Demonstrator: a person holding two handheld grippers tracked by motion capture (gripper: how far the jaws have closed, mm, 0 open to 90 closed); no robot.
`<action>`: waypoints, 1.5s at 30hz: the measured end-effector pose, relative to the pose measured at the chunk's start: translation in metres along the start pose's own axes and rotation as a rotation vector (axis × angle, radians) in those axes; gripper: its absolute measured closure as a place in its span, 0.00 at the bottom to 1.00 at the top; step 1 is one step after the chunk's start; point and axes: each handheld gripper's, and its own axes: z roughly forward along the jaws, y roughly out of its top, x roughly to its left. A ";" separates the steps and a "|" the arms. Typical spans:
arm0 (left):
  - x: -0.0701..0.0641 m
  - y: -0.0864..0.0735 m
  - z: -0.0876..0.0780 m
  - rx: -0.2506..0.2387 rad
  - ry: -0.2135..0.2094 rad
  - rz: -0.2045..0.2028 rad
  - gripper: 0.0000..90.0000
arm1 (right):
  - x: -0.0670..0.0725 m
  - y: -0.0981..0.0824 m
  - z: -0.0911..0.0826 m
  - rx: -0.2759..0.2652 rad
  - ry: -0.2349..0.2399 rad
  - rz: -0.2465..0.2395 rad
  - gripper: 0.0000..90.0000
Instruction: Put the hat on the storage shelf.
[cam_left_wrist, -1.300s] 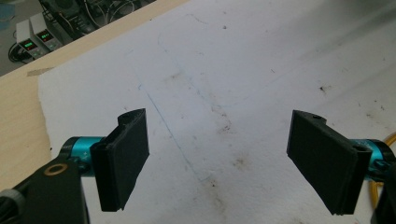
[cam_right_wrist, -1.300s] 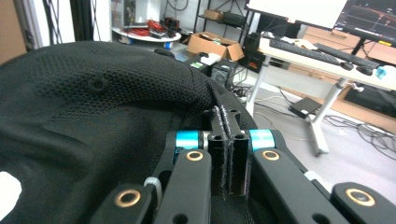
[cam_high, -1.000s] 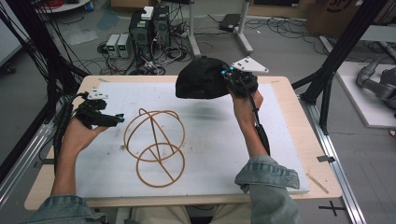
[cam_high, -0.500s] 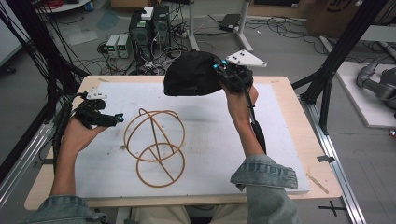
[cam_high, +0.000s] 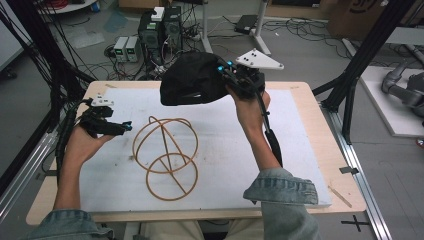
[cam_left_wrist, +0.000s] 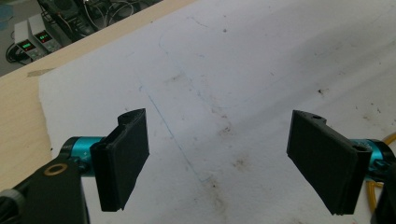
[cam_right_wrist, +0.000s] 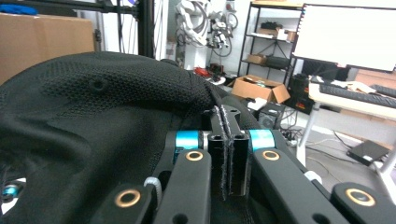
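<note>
A black mesh cap (cam_high: 192, 80) hangs in the air over the far middle of the table, its edge pinched in my right gripper (cam_high: 227, 75). In the right gripper view the jaws are pressed together on the cap's fabric (cam_right_wrist: 93, 116), which bulges to the left of the right gripper (cam_right_wrist: 229, 114). A round frame of thin tan hoops (cam_high: 167, 150) stands on the white mat (cam_high: 295, 130), below and in front of the cap. My left gripper (cam_high: 125, 127) is open just left of the frame, low over the mat. Its own view shows the left gripper (cam_left_wrist: 224, 135) with jaws wide apart and nothing between them.
The white mat (cam_left_wrist: 261, 60) covers most of the wooden table (cam_high: 320, 110). A sliver of the tan hoop (cam_left_wrist: 390, 138) shows at the right edge of the left gripper view. Black frame posts (cam_high: 350, 95) stand at the table's corners; computers and cables (cam_high: 160, 30) lie on the floor beyond.
My right gripper has carried the cap to the left and a little higher over the table. The left gripper and the hoop frame have stayed put.
</note>
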 end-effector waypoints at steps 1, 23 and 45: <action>0.001 0.000 0.000 -0.002 -0.003 -0.001 0.23 | 0.002 0.001 0.000 0.001 0.008 -0.005 1.00; 0.004 -0.002 -0.001 0.005 0.006 -0.007 0.23 | 0.037 0.013 -0.014 -0.060 0.145 0.026 1.00; 0.003 -0.002 -0.002 -0.002 0.005 -0.014 0.24 | 0.066 0.010 -0.037 -0.088 0.257 0.003 1.00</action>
